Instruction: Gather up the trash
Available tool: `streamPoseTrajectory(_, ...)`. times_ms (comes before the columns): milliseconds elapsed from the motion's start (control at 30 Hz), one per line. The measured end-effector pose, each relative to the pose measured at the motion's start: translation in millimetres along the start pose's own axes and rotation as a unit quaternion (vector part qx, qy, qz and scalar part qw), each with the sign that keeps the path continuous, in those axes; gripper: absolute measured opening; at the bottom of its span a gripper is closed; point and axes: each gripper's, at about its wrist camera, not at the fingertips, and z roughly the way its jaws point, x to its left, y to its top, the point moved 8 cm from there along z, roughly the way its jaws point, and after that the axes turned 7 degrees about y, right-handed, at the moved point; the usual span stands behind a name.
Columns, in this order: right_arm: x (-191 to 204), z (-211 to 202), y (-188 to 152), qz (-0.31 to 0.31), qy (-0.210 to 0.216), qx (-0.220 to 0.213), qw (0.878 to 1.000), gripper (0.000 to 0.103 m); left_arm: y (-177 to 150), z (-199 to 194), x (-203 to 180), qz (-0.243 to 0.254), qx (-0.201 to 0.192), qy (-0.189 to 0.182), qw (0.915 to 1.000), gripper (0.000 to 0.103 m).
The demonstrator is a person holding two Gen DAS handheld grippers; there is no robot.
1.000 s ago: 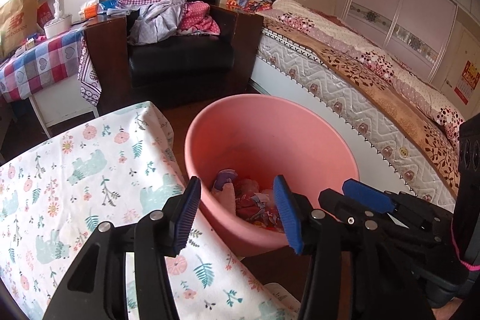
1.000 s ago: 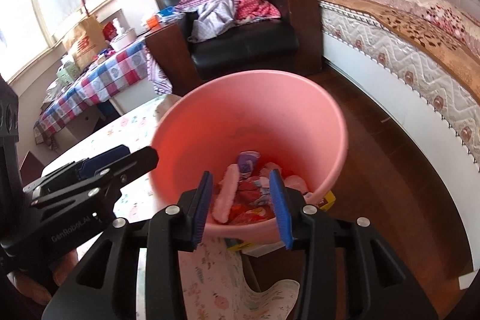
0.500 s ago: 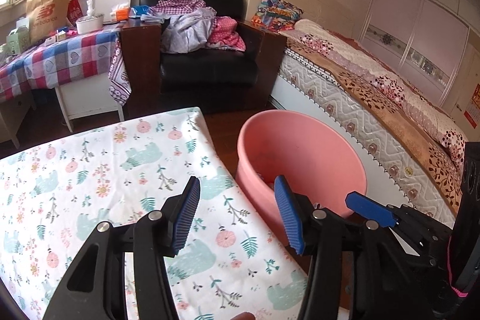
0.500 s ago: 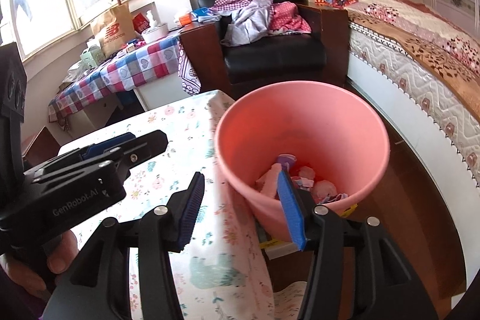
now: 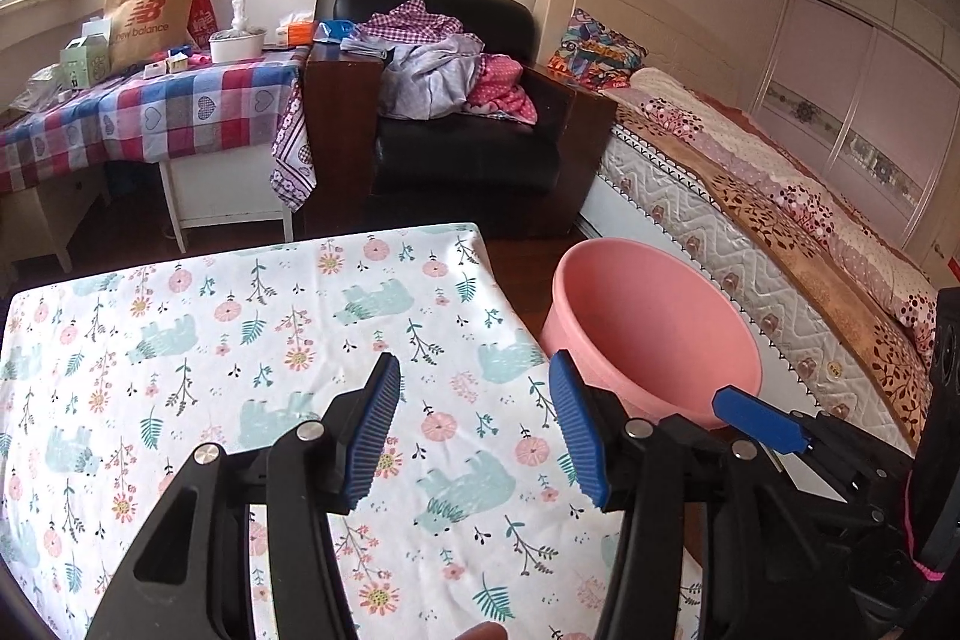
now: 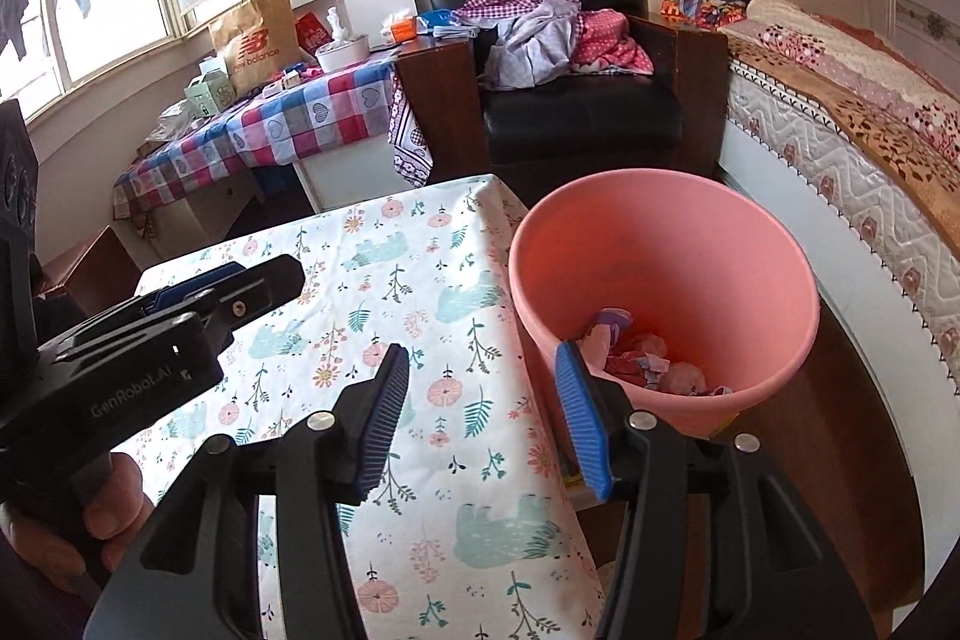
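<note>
Blue ribbed pads stand spread on both tools, with nothing between them: the left tool (image 5: 474, 430) hangs over the flowered cloth of the bench (image 5: 240, 340), and the right tool (image 6: 480, 421) sits beside it at the bench's edge, its jaws likewise apart and empty. Just ahead and to the right of the right tool stands the pink bin (image 6: 786, 280) on the floor, hard against the bench edge (handy for dropping things straight in). Crumpled wrappers (image 6: 636, 361) lie at its bottom. The bench ahead of both tools shows no trash, so I judge the collecting nearly done.
</note>
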Motion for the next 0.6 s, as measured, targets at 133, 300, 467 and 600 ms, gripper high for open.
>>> streamPoseTrajectory(133, 4, -1, 1, -0.004, -0.003, -0.001, 1.0, 0.052, -2, -4, 2, -0.001, 0.0, -0.003, 1.0, 0.051)
streamPoseTrajectory(300, 5, -4, 2, -0.007, -0.005, -0.003, 1.0, 0.052, -2, -8, 3, -0.003, -0.004, -0.008, 1.0, 0.051)
streamPoseTrajectory(467, 6, -6, 4, -0.008, -0.007, -0.006, 1.0, 0.052, -2, -11, 2, -0.003, -0.006, -0.01, 0.9999, 0.051)
streamPoseTrajectory(600, 7, -9, 4, -0.01, -0.007, -0.008, 1.0, 0.052, -1, -13, 0, -0.003, -0.008, -0.012, 0.9999, 0.051)
